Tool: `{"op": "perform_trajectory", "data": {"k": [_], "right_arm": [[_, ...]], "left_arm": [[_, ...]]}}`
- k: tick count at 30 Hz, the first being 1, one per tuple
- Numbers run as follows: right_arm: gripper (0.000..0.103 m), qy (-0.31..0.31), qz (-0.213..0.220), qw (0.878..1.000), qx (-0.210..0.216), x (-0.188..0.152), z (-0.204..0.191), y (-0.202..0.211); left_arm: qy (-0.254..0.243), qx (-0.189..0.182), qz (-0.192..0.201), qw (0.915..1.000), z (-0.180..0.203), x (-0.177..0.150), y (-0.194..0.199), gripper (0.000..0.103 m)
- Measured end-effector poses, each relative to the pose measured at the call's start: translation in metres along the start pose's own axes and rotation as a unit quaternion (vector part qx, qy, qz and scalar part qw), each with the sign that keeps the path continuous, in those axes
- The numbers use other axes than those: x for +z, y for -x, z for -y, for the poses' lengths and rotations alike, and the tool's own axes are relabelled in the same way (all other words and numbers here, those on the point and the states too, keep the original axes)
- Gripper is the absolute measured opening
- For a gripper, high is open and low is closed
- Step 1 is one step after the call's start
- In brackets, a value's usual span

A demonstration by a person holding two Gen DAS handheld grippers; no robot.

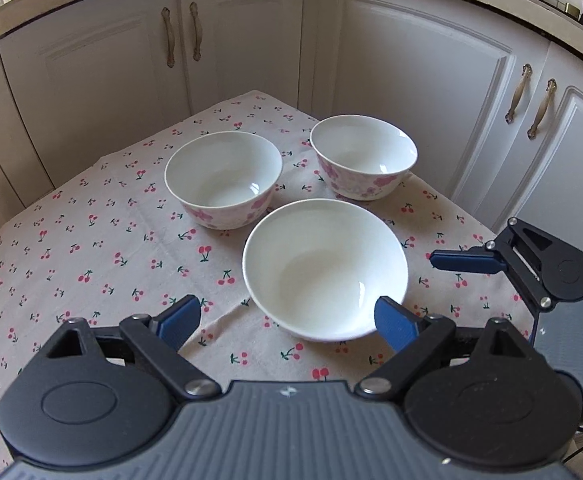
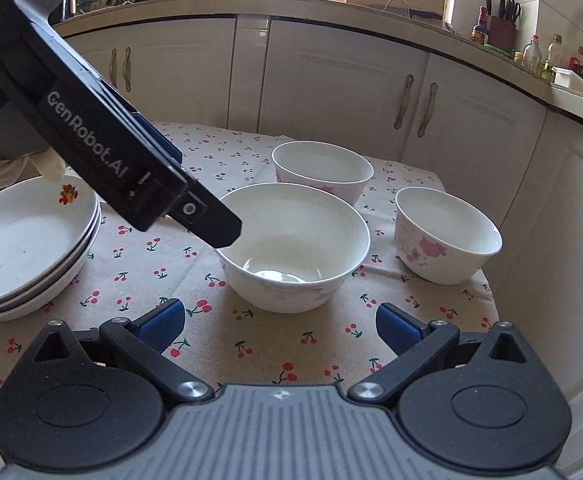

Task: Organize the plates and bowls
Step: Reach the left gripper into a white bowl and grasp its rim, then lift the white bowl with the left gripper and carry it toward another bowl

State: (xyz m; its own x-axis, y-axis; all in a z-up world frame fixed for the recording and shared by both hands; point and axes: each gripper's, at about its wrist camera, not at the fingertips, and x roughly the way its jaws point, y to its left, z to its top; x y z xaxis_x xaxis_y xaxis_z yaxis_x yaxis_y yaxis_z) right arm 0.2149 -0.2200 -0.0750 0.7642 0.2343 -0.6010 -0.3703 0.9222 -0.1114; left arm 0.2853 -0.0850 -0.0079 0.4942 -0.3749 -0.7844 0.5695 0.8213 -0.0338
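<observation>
Three bowls stand on a cherry-print tablecloth [image 1: 91, 248]. The plain white bowl [image 1: 325, 270] [image 2: 291, 248] is nearest; two pink-flowered bowls [image 1: 223, 178] [image 1: 363, 156] stand behind it. My left gripper [image 1: 287, 322] is open and hangs just short of the white bowl, its right pad [image 1: 395, 326] overlapping the bowl's near rim in the picture. From the right wrist view, the left gripper [image 2: 199, 194] reaches down over that bowl's left rim. My right gripper [image 2: 279, 324] is open with only cloth between its fingers; one of its fingers [image 1: 463, 261] shows right of the white bowl.
A stack of white plates [image 2: 23, 248] sits at the table's left, with a gloved hand [image 2: 19, 168] behind it. White cabinet doors [image 1: 411, 100] close in behind and to the right of the table. The cloth's right edge [image 2: 487, 280] drops off near the flowered bowl [image 2: 447, 236].
</observation>
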Motion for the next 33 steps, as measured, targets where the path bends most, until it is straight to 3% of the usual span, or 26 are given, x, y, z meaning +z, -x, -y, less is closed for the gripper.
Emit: {"op": "perform_trajectory", "data": {"k": [11, 23, 33], "right_arm": [[0.101, 0.014, 0.006, 1.0, -0.007, 0.006, 0.002, -0.021], [0.09, 0.017, 0.014, 1.0, -0.001, 0.012, 0.003, -0.028], [0.089, 0.021, 0.015, 1.0, -0.002, 0.013, 0.002, -0.026]], "left_arm": [[0.003, -0.023, -0.012, 0.9997, -0.005, 0.017, -0.039, 0.088], [-0.002, -0.049, -0.013, 0.9987, -0.005, 0.024, -0.051, 0.08], [0.003, -0.06, -0.01, 0.9981, -0.006, 0.023, -0.051, 0.08]]}}
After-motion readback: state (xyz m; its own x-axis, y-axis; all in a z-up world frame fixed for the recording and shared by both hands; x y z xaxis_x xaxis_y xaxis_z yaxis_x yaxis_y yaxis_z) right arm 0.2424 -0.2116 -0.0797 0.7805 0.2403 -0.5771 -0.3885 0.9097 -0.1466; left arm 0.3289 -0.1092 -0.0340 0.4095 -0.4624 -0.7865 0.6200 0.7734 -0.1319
